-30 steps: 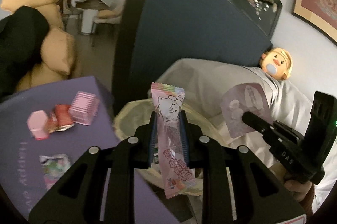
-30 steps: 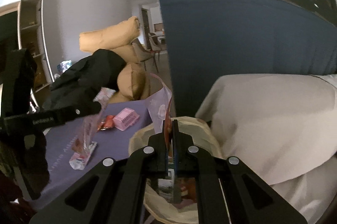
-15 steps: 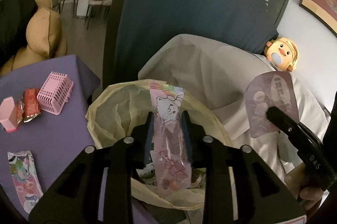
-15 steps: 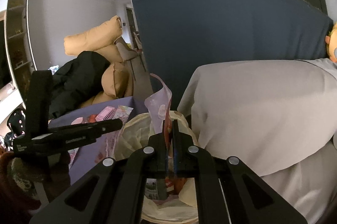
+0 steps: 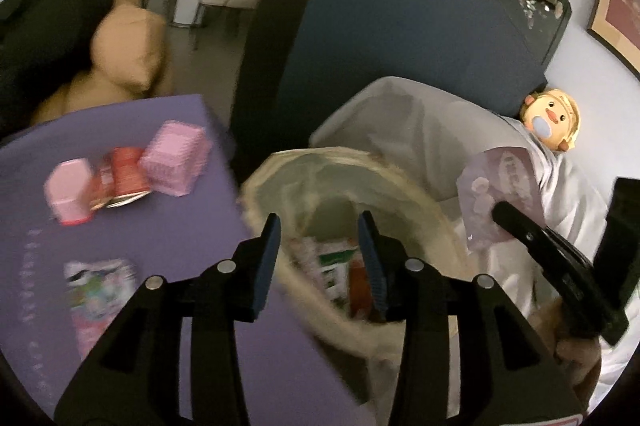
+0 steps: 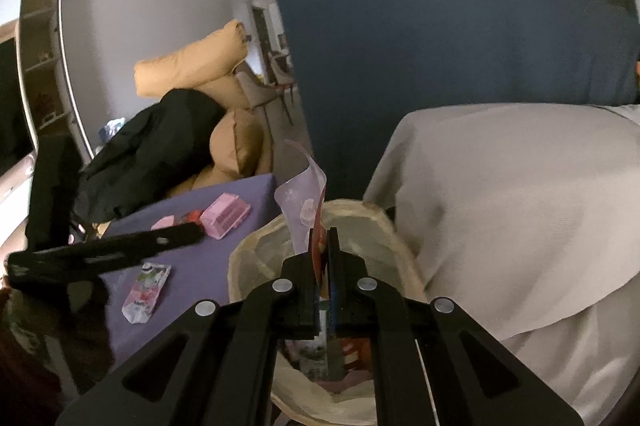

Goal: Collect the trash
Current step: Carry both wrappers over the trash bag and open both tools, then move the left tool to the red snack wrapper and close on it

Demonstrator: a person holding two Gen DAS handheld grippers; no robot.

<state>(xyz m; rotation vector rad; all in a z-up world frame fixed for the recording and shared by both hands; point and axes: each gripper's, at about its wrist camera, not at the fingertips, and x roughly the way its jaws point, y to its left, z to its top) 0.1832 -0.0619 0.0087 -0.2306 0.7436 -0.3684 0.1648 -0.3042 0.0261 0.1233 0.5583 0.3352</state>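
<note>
Left gripper (image 5: 319,230) jaws spread, empty; right gripper (image 6: 325,246) jaws clamped together

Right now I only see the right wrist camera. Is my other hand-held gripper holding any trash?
Observer: No. The left hand-held gripper is open with nothing between its fingers, and it points at the trash bin.
Operator: What's in the bin?
Observer: Wrappers. There is a green-and-white one with a red one beside it.
Operator: Is there anything cute I can't see?
Observer: Yes, a yellow duck toy lies on the grey cover. It is past the purple wrapper that your right hand-held gripper holds.
</note>
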